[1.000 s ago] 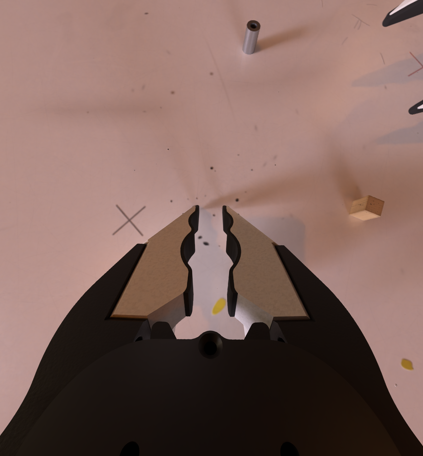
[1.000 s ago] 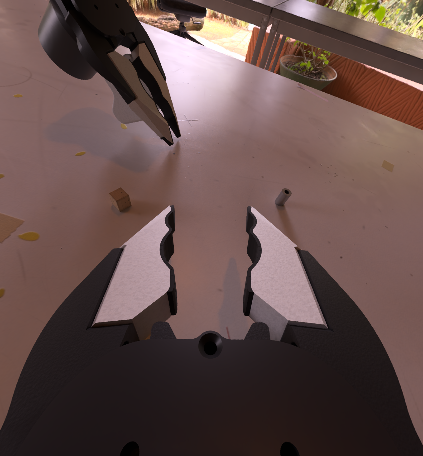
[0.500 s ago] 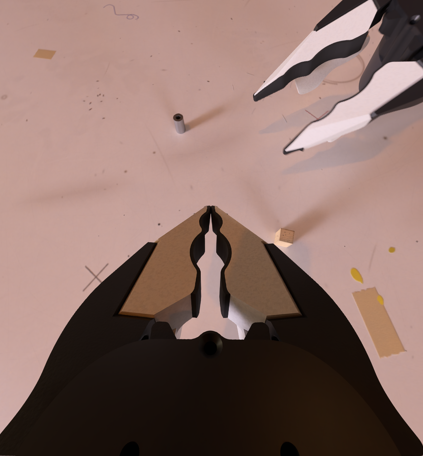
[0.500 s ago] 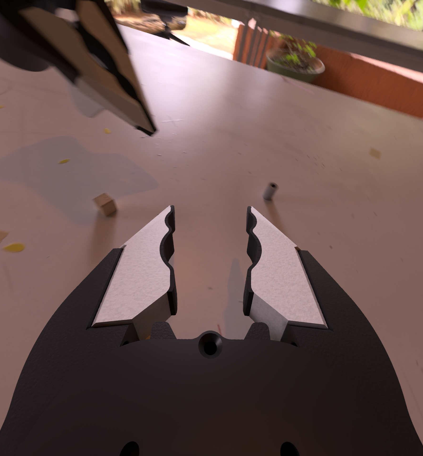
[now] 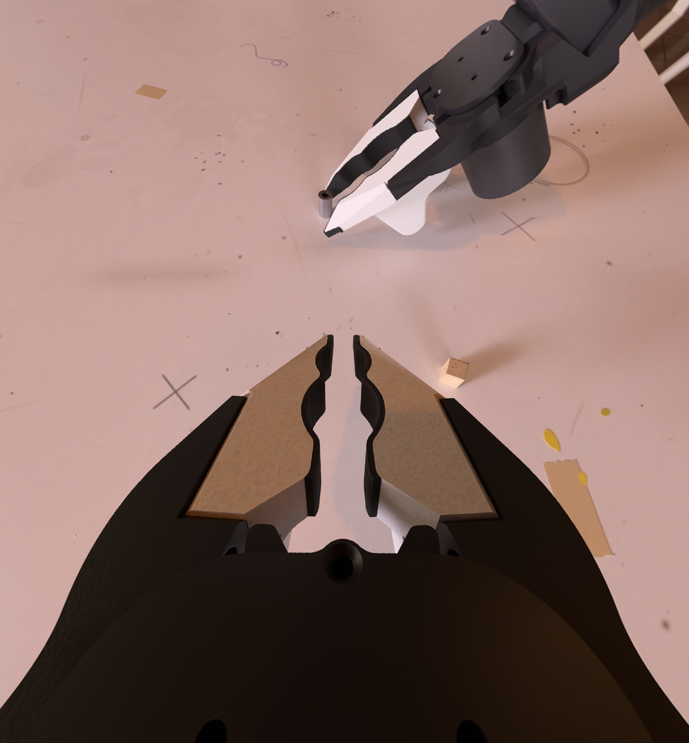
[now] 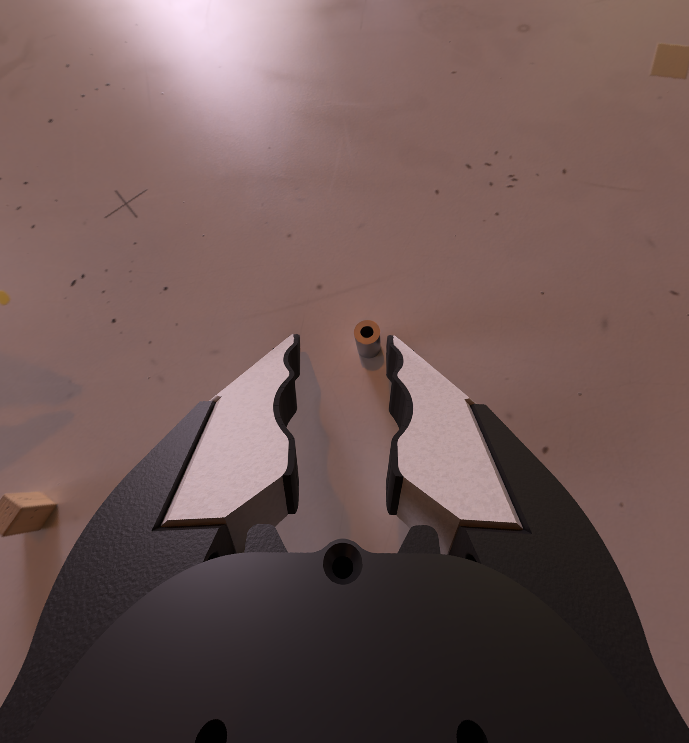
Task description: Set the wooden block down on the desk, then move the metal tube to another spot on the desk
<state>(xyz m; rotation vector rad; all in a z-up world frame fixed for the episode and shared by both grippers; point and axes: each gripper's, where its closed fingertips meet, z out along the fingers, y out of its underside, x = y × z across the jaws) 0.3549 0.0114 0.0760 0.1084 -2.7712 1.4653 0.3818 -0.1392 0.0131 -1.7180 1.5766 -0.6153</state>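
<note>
The wooden block [image 5: 453,372] lies on the pink desk, just right of my left gripper's [image 5: 343,339] tips, free of it. The left gripper has tan pads, is open by a narrow gap and is empty. The small metal tube [image 5: 324,203] stands upright farther off. My right gripper [image 5: 330,211], with white pads, reaches down to the tube with its tips on either side of it. In the right wrist view the right gripper [image 6: 343,339] is open, and the tube [image 6: 367,339] stands between the fingertips, closer to the right one. The block [image 6: 21,518] lies at the lower left.
A strip of tan tape [image 5: 576,506] and yellow spots lie to the right of the block. A tan square [image 5: 151,91] lies far left. A pencilled X [image 5: 175,391] and a red X [image 5: 518,226] mark the desk. The desk's edge [image 5: 656,80] runs along the far right.
The right gripper has dropped and moved forward, so its open tips now straddle the tube. The left gripper has pulled back from the block, and its jaws have parted slightly after being shut.
</note>
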